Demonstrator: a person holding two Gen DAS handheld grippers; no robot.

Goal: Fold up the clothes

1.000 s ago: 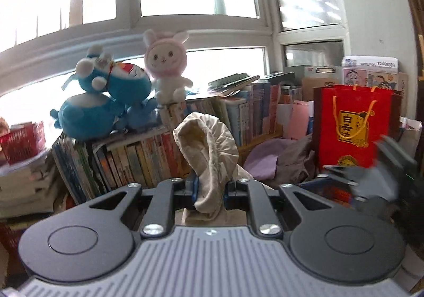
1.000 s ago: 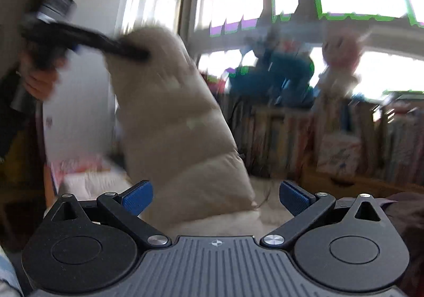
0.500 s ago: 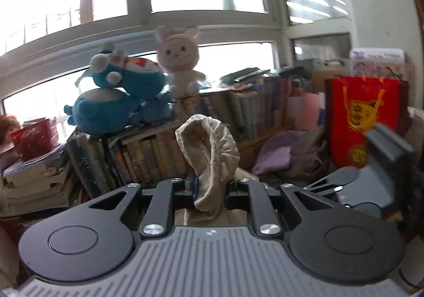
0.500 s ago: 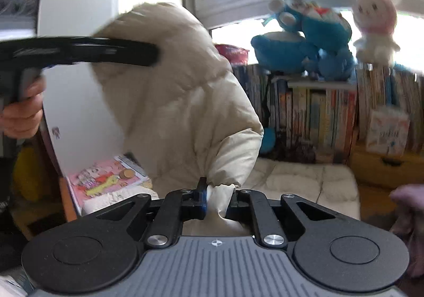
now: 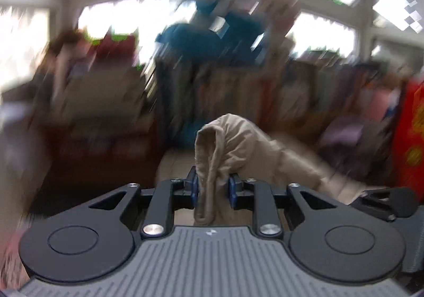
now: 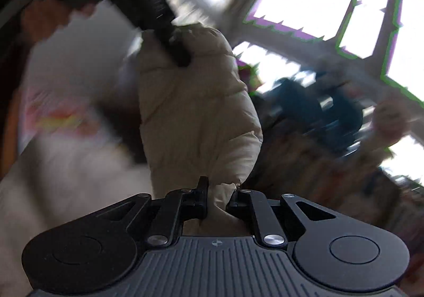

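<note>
A cream puffer jacket (image 6: 196,111) hangs in the air between both grippers. My left gripper (image 5: 212,188) is shut on a bunched beige fold of the jacket (image 5: 225,138). My right gripper (image 6: 218,197) is shut on another edge of the jacket. In the right wrist view the left gripper (image 6: 175,50) shows as a dark bar pinching the jacket's top. The right gripper's body (image 5: 389,204) shows at the lower right of the left wrist view. Both views are motion-blurred.
Blue plush toys (image 5: 212,34) sit on a row of books (image 5: 238,92) under bright windows. A red gift bag (image 5: 410,143) stands at the right. A pale cushion (image 6: 66,164) lies low on the left in the right wrist view.
Both views swung fast and are now blurred. The left view has panned so the plush toys sit nearer centre. The right gripper, shut on the jacket half a second ago, has tilted, still gripping.
</note>
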